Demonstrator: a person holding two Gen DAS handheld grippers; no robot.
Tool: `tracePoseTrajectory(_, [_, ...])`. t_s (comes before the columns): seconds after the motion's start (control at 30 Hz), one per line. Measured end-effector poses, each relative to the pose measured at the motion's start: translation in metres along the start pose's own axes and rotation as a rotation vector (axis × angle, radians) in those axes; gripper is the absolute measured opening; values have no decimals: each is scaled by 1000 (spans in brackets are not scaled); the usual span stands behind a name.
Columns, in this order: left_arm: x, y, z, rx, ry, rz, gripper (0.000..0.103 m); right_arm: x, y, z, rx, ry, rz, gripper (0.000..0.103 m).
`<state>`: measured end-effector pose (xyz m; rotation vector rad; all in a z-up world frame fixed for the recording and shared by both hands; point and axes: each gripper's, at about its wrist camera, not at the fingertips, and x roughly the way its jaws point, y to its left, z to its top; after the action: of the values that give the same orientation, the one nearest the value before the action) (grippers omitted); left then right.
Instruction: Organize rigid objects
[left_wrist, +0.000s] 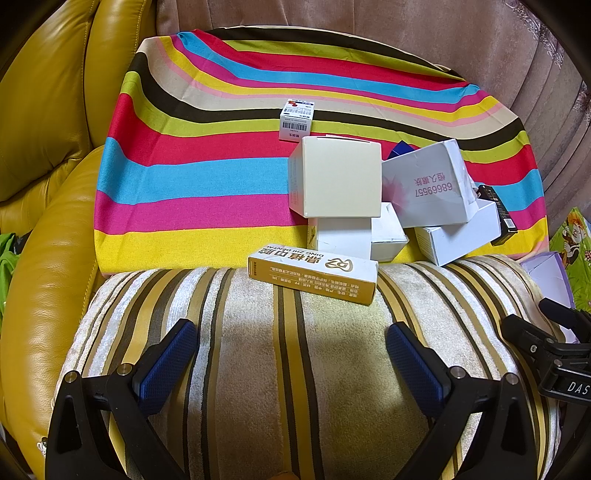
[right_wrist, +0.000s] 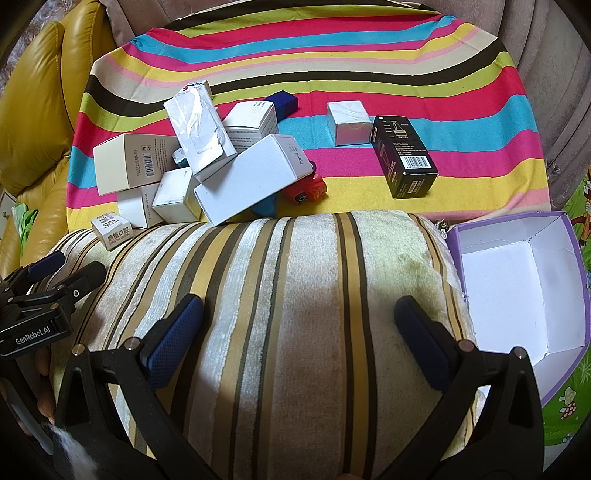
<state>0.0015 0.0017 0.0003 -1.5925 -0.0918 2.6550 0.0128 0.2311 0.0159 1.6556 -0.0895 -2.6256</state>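
Observation:
A heap of small cartons lies on a rainbow-striped cloth (left_wrist: 207, 177): a cream box (left_wrist: 338, 177), a white box with pink print (left_wrist: 430, 186), a gold dental box (left_wrist: 314, 273) at the cloth's near edge, and a small barcode box (left_wrist: 296, 119) behind. In the right wrist view the heap (right_wrist: 207, 162) sits left, with a red toy (right_wrist: 306, 188), a black box (right_wrist: 404, 155) and a small white box (right_wrist: 349, 122) to the right. My left gripper (left_wrist: 291, 354) is open and empty above the striped cushion. My right gripper (right_wrist: 301, 336) is open and empty too.
An open purple box with a white inside (right_wrist: 517, 280) stands right of the beige striped cushion (right_wrist: 295, 280). A yellow leather armrest (left_wrist: 48, 184) lies on the left. A brown sofa back (left_wrist: 369, 22) rises behind. A green cartoon mat (right_wrist: 569, 406) lies at right.

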Motion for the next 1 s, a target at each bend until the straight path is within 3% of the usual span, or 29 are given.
tracePoseTrajectory(0.67, [2,4,0,-19,22,-21,103,0,1,0,-12,6,-10,103])
tracePoseTrajectory(1.0, [6,3,7,-6,47,-45,103,3,-5,9,-46,46,41,103])
